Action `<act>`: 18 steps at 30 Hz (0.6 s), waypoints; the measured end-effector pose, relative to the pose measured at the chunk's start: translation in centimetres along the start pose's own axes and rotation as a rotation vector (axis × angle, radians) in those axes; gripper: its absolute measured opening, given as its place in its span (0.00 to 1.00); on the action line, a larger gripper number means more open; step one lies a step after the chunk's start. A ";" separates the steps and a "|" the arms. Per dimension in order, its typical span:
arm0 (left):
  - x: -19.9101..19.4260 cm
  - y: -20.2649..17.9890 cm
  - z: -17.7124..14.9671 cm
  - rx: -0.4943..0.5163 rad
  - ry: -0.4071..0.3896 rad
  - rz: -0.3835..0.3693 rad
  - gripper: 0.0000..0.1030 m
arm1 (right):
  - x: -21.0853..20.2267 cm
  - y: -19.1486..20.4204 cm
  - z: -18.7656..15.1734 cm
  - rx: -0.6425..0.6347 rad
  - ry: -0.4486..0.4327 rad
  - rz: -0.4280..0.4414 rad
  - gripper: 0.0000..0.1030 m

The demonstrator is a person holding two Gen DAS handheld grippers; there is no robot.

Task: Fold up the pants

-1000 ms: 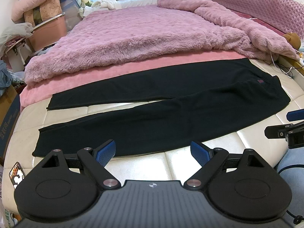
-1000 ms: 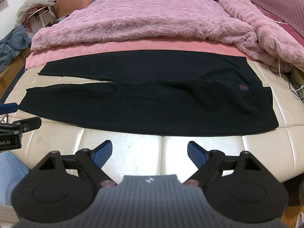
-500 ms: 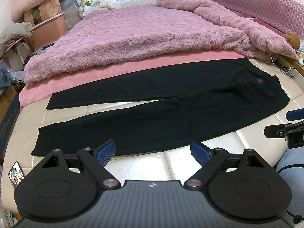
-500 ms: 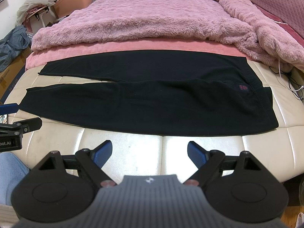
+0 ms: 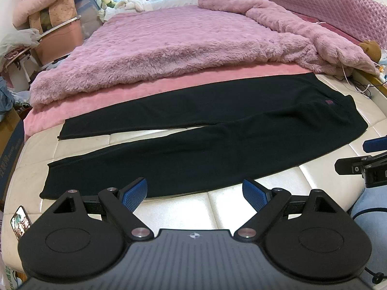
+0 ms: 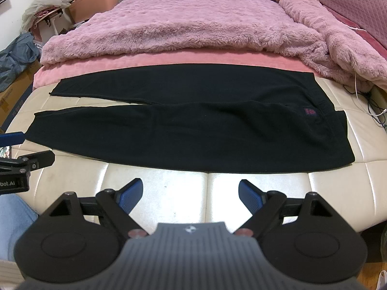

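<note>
Black fleece pants (image 5: 205,145) lie flat, legs splayed, on cream quilted mattress (image 6: 241,193); left gripper (image 5: 194,193) and right gripper (image 6: 189,192) wide open, empty; risk: grabbing one layer, bunching the fold

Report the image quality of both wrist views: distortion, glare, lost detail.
Left wrist view: fisheye bows the bed edge, window blown out, black pants nearly featureless. Right wrist view: same curvature, glare on the cream mattress, pants folds barely readable, corners vignetted.

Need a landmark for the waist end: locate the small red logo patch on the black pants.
In both wrist views the small red logo patch sits at the right end of the black pants, near the waistband, below the fluffy pink blanket.
</note>
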State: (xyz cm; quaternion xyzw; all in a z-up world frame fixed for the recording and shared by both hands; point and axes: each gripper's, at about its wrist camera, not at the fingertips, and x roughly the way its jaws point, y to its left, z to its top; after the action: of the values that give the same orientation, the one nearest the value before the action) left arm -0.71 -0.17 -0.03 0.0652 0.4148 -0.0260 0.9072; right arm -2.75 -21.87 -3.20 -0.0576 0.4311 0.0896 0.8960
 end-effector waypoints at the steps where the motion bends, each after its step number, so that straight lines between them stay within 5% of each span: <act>1: 0.0 0.0 0.0 0.000 0.000 0.000 1.00 | 0.0 0.1 0.0 -0.001 -0.001 0.000 0.80; 18: 0.3 -0.2 0.0 -0.007 0.010 -0.013 1.00 | -0.1 -0.2 0.1 0.005 -0.005 0.000 0.80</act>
State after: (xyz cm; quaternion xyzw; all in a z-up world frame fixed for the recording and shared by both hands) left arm -0.57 -0.41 -0.28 0.0594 0.4196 -0.0299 0.9053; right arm -2.68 -22.11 -3.08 -0.0548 0.4292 0.0887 0.8971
